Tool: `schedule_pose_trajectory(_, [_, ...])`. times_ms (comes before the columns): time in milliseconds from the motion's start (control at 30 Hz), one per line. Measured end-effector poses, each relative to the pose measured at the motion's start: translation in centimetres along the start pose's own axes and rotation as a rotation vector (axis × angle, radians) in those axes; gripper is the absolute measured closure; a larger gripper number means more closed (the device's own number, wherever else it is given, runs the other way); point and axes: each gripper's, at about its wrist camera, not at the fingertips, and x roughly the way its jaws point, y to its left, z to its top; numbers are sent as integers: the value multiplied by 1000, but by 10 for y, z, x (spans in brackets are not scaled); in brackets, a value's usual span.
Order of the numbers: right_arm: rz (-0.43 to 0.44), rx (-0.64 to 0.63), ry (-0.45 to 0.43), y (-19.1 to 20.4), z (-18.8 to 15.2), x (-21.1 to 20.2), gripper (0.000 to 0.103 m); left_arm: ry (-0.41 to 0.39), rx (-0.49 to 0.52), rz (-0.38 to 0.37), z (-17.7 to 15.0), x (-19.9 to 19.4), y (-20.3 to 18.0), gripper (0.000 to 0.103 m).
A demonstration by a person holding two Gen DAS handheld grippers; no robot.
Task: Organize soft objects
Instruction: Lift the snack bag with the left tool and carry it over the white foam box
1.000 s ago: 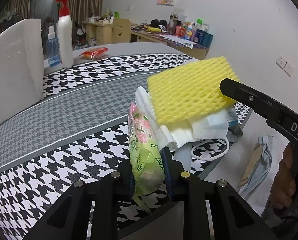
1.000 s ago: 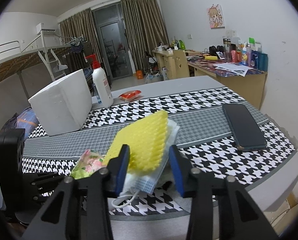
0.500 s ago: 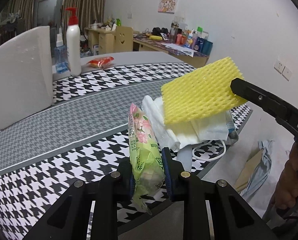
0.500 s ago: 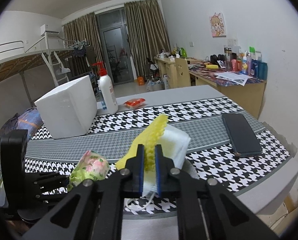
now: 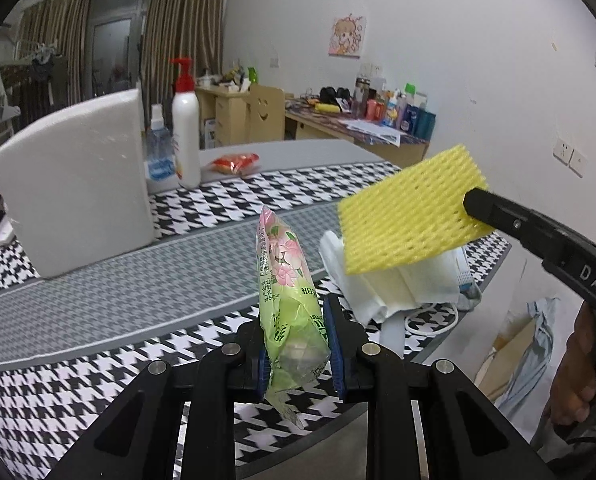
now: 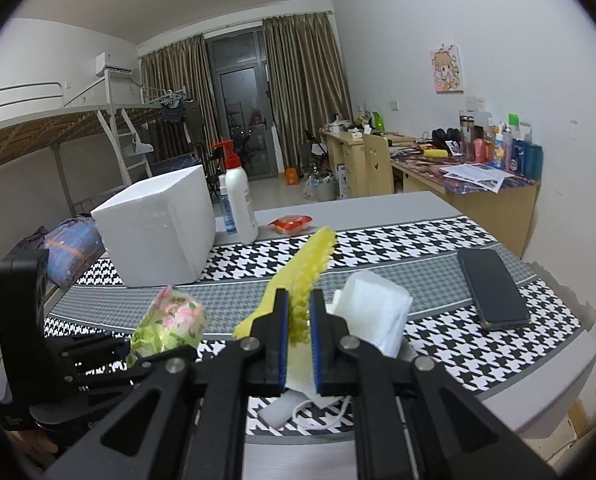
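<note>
Left wrist view first: the left tongs [image 5: 296, 354] are clamped on a crinkly green plastic packet printed with pink flowers [image 5: 288, 304], which stands upright between the blue pads, lifted above the black-and-white houndstooth worktop [image 5: 58, 400]. To the right, the right tongs [image 5: 471, 204] pinch one edge of a flat yellow foam-mesh pad [image 5: 409, 216], holding it in the air over a heap of folded white tissues and a face mask [image 5: 397, 288] near the worktop's edge. A big white foam box [image 5: 74, 188] stands on the far left, with a white pump bottle with a red top [image 5: 185, 128] just beside it and a small red snack packet [image 5: 234, 162] further back.

Right wrist view: the right tongs [image 6: 299, 320] are closed tight on the yellow foam-mesh pad [image 6: 309, 264], seen edge-on and slanting up and away. The left tongs [image 6: 146, 354] sit at lower left with the green packet [image 6: 170, 320] in their grip. The white heap [image 6: 371, 312] lies just right of the right tongs, and a dark smartphone [image 6: 491, 288] rests flat on the worktop [image 6: 437, 240], well apart to the right.
</note>
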Motion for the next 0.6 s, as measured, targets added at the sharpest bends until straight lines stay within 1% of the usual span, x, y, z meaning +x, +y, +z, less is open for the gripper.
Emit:
schedule_pose_trajectory(167, [2,-3,-6,7,2,-1,90,-37,10,12,3,-11,6,78])
schedule_pose_trajectory(400, [0,-11,-29,16,6,-7,90,-63,6,22,8,-19,16,78])
schedule_pose_trajectory(600, [-5,-9,-28,20,9,-4,90,-80,17,27,15,-23,21,78])
